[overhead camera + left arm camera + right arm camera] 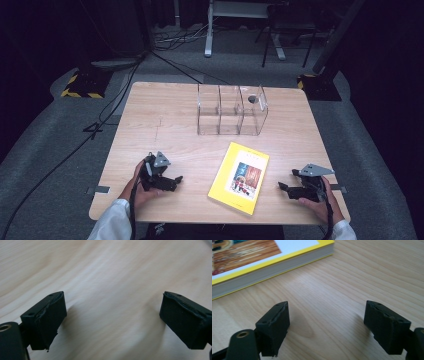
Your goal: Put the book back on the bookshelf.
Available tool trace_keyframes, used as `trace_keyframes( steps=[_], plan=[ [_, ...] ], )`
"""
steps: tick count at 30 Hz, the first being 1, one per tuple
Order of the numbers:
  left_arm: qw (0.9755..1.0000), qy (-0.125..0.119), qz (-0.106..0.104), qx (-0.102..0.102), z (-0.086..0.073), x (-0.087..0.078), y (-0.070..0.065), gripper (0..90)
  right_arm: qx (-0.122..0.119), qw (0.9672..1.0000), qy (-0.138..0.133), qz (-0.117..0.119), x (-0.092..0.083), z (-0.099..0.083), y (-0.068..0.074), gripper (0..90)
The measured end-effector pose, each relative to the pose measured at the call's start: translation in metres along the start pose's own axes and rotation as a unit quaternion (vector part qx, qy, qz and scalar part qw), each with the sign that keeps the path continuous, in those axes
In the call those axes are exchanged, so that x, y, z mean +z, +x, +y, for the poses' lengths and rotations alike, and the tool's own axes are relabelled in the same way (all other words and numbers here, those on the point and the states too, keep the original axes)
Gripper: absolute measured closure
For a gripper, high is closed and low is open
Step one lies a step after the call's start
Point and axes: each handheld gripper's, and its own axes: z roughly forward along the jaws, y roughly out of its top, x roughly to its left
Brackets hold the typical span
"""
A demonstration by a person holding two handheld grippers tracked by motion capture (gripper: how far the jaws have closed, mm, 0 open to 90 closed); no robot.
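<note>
Both grippers sit low near the table's (150, 125) front edge, jaws spread wide, nothing in them: left gripper (176, 180), right gripper (283, 187). Yellow book (240, 177) lies flat between them (closer to the right one). Clear organizer (231, 111) stands farther back.

A yellow book (239, 177) lies flat between the two grippers, blocking the near centre of the wooden table (160, 120). A clear three-bay organizer (231, 110) stands farther back; bare wood surrounds both.
</note>
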Motion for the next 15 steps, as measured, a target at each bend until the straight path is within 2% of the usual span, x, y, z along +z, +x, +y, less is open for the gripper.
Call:
trace_keyframes(
  steps=[2, 3, 5, 9, 15],
  plan=[
    [0.9995, 0.003, -0.019, 0.024, 0.004, 0.004, -0.009, 6.7, -0.013, 0.9998, 0.003, 0.013, 0.002, 0.003, 0.005, 21.0],
    [0.9991, 0.011, -0.027, 0.031, 0.006, 0.007, -0.014, 0.2, -0.018, 0.9996, 0.008, 0.020, 0.004, 0.006, 0.009, 20.8],
    [0.9976, 0.011, -0.044, 0.051, 0.009, 0.010, -0.022, 0.2, -0.023, 0.9994, 0.011, 0.023, 0.005, 0.007, 0.011, 20.5],
    [0.9968, 0.012, -0.053, 0.059, 0.012, 0.013, -0.032, 0.2, -0.033, 0.9988, 0.011, 0.034, 0.012, 0.013, 0.019, 19.1],
    [0.9941, 0.011, -0.073, 0.079, 0.017, 0.018, -0.041, 0.3, -0.046, 0.9977, 0.013, 0.048, 0.021, 0.021, 0.028, 19.1]
  ],
)
